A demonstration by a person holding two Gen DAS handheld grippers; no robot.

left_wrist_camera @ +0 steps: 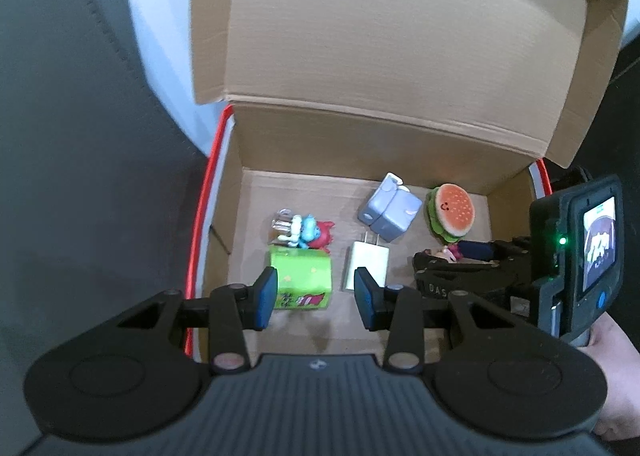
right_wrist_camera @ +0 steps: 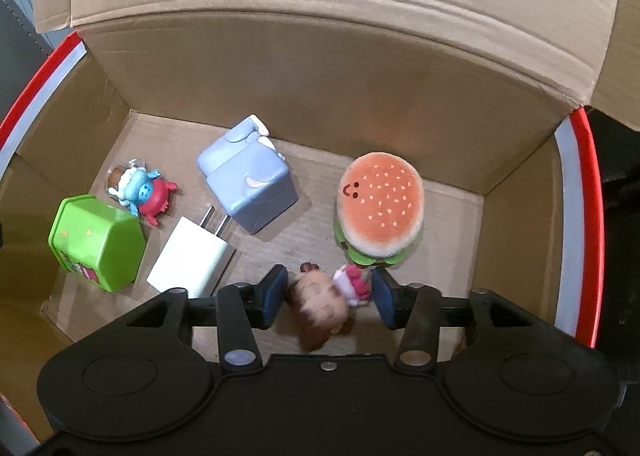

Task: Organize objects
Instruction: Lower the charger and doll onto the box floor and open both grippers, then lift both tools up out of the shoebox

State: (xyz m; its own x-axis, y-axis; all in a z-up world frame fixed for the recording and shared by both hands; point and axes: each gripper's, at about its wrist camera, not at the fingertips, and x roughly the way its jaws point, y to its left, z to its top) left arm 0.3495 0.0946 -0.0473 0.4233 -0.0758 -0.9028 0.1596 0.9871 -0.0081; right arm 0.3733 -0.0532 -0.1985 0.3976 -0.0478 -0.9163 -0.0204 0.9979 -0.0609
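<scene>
Cardboard box (right_wrist_camera: 304,96) with lid flap raised, viewed from both wrist cameras; floor of box already holding a green carton (right_wrist_camera: 98,242), a white charger plug (right_wrist_camera: 192,260), a blue-grey block toy (right_wrist_camera: 250,186), a small blue-and-red figurine (right_wrist_camera: 146,192) and a plush burger (right_wrist_camera: 380,204). Right gripper (right_wrist_camera: 330,296) lowered inside the box near its front wall, with a brown-haired doll (right_wrist_camera: 324,304) lying between the blue pads; left pad at or just beside the doll's head, right pad apart from the pink body, so jaws slackened rather than clenched, doll apparently released or nearly so. Whether the doll rests on the box floor: not certain from this angle. Left gripper (left_wrist_camera: 316,292) hovering above the green carton and the charger plug, jaws narrowly set with nothing between them. Same right gripper (left_wrist_camera: 448,268) seen from the side in the left view, beside the burger. Risks from here: doll toppling against the burger just beyond it, should the withdrawing pads snag hair or dress; doll dropping and rolling, if not yet seated; burger, standing on edge, tipping under a nudge from the right finger; the two tools colliding, being close together over one box.
</scene>
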